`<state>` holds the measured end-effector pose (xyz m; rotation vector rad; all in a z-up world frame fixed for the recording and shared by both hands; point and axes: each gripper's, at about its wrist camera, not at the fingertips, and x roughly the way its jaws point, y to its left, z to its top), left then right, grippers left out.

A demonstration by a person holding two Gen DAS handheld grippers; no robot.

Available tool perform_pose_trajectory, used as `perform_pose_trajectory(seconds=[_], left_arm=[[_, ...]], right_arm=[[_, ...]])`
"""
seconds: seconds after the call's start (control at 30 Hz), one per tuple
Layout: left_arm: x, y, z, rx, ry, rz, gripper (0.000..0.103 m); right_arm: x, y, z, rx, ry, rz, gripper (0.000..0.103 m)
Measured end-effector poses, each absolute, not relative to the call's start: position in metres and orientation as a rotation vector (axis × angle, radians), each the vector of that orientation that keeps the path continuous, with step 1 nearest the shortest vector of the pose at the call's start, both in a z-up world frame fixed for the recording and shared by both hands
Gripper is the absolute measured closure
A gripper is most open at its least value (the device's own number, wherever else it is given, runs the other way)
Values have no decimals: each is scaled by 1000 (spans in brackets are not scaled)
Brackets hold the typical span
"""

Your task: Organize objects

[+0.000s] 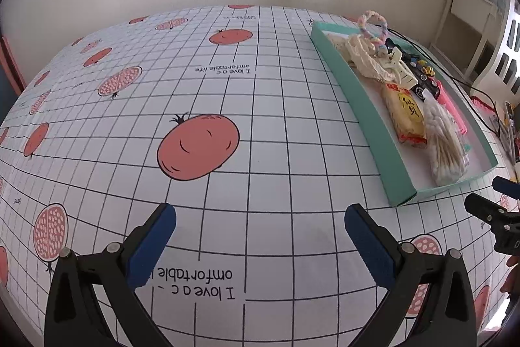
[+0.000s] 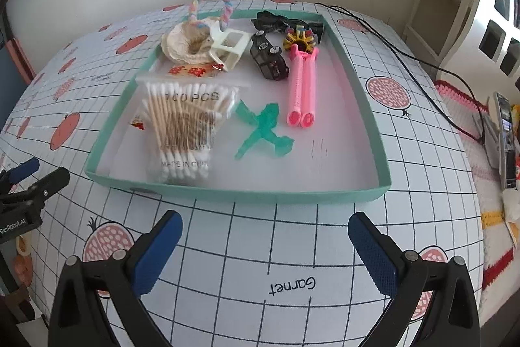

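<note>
both hand-held grippers are being held released over the counter [image 2: 292, 249], nothing being gripped between the blue pads: the right hand-held gripper [image 2: 265, 244] is being kept just short of the near wall of the teal tray [image 2: 227, 192], while the left hand-held gripper [image 1: 260, 234] is being kept over bare gridded cloth, the tray lying well off to its right.

inside the tray, the bag of cotton swabs [image 2: 187, 127] is being judged light, soft and slippery in its plastic film; it is best being pinched across the bundled sticks. the green plastic toy [image 2: 263, 132] is looking thin and possibly brittle, so its crossing centre is being favoured. the pink double-tube toy [image 2: 302, 86] and the black toy car [image 2: 268, 57] are being judged stiff and light, suited to a grip across their width. the swab bag is lying nearest, ahead and left of the right hand-held gripper.
</note>
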<state>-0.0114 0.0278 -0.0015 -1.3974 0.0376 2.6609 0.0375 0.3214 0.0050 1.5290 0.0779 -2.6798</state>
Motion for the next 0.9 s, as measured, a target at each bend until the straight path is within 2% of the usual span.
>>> perform_pose_trajectory(seconds=[0.9], left_arm=[[-9,27,-12,-1386,94,2672,0]], right_arm=[[34,324,-9,1546,82,-2666,0]])
